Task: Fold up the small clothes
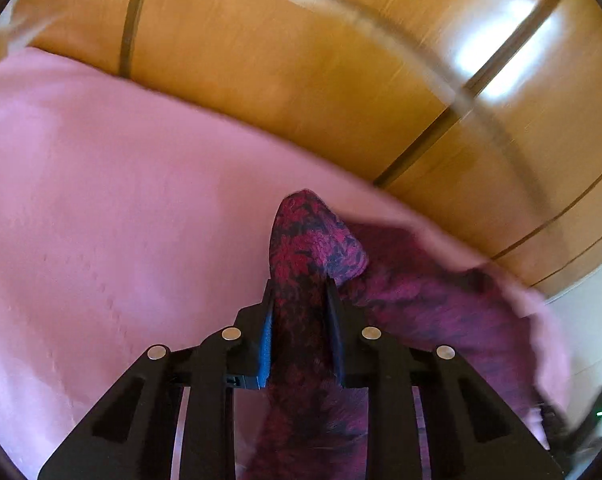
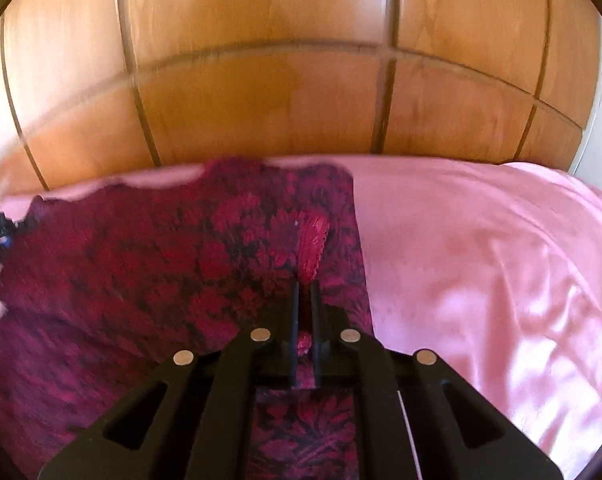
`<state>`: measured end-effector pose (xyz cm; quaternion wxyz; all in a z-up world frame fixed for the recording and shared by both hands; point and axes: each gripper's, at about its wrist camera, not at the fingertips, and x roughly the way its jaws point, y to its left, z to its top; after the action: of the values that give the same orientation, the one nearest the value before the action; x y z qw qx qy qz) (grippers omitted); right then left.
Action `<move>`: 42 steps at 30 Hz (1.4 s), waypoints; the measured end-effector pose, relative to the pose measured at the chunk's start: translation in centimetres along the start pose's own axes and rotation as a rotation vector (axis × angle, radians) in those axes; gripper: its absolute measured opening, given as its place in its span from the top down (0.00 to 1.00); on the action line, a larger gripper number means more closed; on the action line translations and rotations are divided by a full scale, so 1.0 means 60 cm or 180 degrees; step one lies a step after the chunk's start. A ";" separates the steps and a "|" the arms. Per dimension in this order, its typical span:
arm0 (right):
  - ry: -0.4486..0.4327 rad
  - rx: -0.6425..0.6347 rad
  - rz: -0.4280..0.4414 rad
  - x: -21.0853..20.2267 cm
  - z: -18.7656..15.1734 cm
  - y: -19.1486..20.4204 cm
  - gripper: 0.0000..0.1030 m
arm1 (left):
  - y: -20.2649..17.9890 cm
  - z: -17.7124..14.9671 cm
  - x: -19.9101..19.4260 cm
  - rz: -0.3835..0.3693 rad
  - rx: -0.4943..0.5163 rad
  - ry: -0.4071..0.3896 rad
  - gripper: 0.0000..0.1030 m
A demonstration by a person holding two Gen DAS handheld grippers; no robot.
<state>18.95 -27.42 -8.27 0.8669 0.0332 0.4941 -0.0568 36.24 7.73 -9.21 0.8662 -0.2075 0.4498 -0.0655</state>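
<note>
One garment in play, a dark red patterned cloth [image 2: 149, 280] spread on the single pink sheet [image 2: 481, 260], with the wooden panelling [image 2: 261, 80] across twelve o'clock in both views. Two grippers on it: the left gripper [image 1: 300, 284] has a bunched fold of that cloth clamped between its two narrow-set fingers, the fold poking out toward twelve, and the right gripper [image 2: 305, 286] pinches a thin ridge of the same cloth, fingers almost together, near its three o'clock edge
</note>
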 end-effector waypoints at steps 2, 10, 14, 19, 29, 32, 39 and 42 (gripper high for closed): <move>0.0036 -0.0047 -0.0055 0.014 -0.007 0.007 0.95 | -0.002 0.000 0.010 0.0112 -0.0051 -0.0022 0.68; 0.0055 0.0007 -0.0077 0.008 0.003 0.003 0.88 | -0.060 -0.030 -0.086 0.0489 0.0327 -0.0533 0.51; -0.0183 0.0220 -0.0181 -0.034 0.019 -0.015 0.50 | -0.077 -0.100 -0.139 0.0335 0.0777 -0.0598 0.51; -0.0272 0.0074 0.0126 -0.064 0.033 0.028 0.40 | -0.096 -0.140 -0.097 0.0506 0.0961 -0.0397 0.51; -0.0031 -0.0236 0.0064 0.041 0.015 0.075 0.37 | -0.100 -0.141 -0.059 0.0818 0.0993 -0.0420 0.50; -0.0049 -0.0324 -0.0042 0.044 0.018 0.083 0.36 | -0.110 -0.146 -0.073 0.0904 0.0952 -0.0457 0.50; -0.0114 -0.0291 -0.0013 0.032 0.001 0.082 0.35 | -0.115 -0.186 -0.139 0.0903 0.0915 -0.0657 0.43; -0.0128 -0.0267 0.0003 0.031 0.000 0.081 0.35 | -0.107 -0.204 -0.166 0.0847 0.0859 -0.0712 0.43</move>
<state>20.49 -22.73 -9.85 0.8773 -0.0041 0.4785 -0.0364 20.99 1.22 -5.26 0.9317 -0.0344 0.3614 0.0132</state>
